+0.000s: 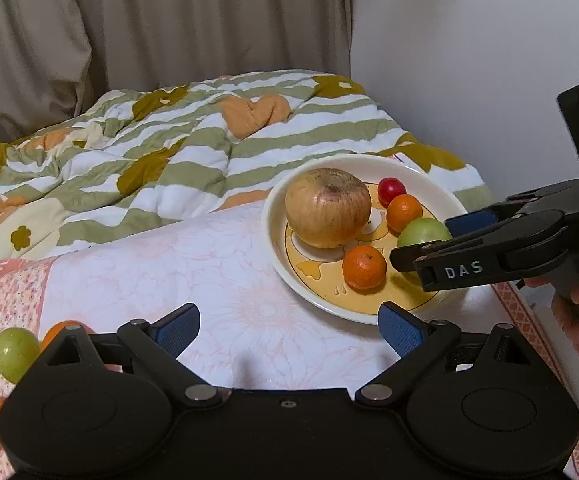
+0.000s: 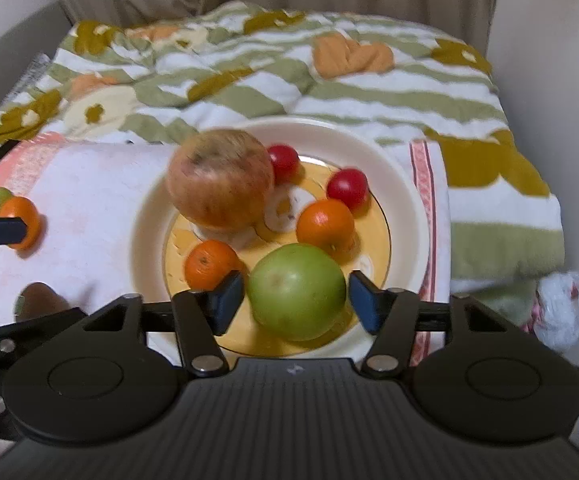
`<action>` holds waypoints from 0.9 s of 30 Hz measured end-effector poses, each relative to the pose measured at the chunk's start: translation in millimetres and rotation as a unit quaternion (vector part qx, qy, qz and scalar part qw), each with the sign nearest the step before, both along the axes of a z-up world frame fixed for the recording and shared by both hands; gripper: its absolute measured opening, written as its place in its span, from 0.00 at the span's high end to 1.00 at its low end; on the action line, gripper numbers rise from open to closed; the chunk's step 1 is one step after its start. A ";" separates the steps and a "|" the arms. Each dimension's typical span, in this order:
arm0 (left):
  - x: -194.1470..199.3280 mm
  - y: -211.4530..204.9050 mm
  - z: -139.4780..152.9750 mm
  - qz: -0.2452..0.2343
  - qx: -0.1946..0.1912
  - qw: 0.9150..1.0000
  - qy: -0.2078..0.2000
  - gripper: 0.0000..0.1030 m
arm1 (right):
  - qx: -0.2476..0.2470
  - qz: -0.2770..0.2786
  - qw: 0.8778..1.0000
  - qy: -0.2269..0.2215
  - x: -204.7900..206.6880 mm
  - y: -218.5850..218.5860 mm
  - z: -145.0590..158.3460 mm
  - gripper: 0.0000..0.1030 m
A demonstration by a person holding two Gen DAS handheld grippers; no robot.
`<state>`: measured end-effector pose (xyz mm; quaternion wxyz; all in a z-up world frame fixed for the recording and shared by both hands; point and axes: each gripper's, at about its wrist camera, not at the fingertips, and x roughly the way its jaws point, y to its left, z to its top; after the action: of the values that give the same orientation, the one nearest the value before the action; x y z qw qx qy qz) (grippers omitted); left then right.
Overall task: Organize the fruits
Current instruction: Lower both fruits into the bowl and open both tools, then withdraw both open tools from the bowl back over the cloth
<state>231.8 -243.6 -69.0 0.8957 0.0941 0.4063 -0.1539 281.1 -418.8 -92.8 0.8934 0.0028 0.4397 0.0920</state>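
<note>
Ribbed right gripper [image 2: 296, 300] jaws gape around smooth round green fruit [image 2: 296, 297]; left gripper [image 1: 288, 330] jaws wide, empty.

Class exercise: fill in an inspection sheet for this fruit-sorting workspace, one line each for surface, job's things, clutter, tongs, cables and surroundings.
Surface: pale floral cloth with a pink border, spread over a bed.
Job's things: plate holding a large apple, a green fruit, two oranges and two small red fruits; a loose green fruit and oranges lie on the cloth at far left.
Clutter: crumpled white plastic bag off the bed's right edge.
Tongs: left tongs open, nothing between them; right tongs open either side of the green fruit, pads clear of it.
Cables: nothing seen.
Surroundings: striped flowered quilt, beige curtain, white wall.
</note>
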 end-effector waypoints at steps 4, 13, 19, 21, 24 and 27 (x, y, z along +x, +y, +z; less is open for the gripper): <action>-6.3 2.7 3.4 0.008 -0.001 1.000 -0.002 0.05 | 0.007 -0.007 1.000 -0.018 -9.7 -4.2 9.7 0.00; -25.8 9.0 17.5 0.028 -0.022 0.999 -0.007 0.05 | 0.017 -0.023 0.999 -0.024 -30.5 -12.1 31.5 0.00; -47.6 15.5 33.1 0.047 -0.027 0.998 -0.029 0.05 | 0.014 -0.016 0.999 -0.036 -50.3 -8.2 52.2 0.00; -55.6 19.0 40.0 0.056 -0.029 0.997 -0.039 0.04 | 0.015 -0.014 0.999 -0.038 -56.4 -5.5 59.4 0.00; -66.3 28.6 49.8 0.074 -0.032 0.996 -0.050 0.03 | 0.021 -0.014 0.999 -0.045 -64.5 -3.1 71.2 0.00; -74.4 38.2 58.8 0.097 -0.029 0.993 -0.058 0.03 | 0.015 -0.014 0.998 -0.056 -73.5 4.1 83.8 0.00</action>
<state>157.4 -205.4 -10.3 0.9311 0.0369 0.3558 -0.0719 207.6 -414.8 -9.1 0.9175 0.0172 0.3879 0.0865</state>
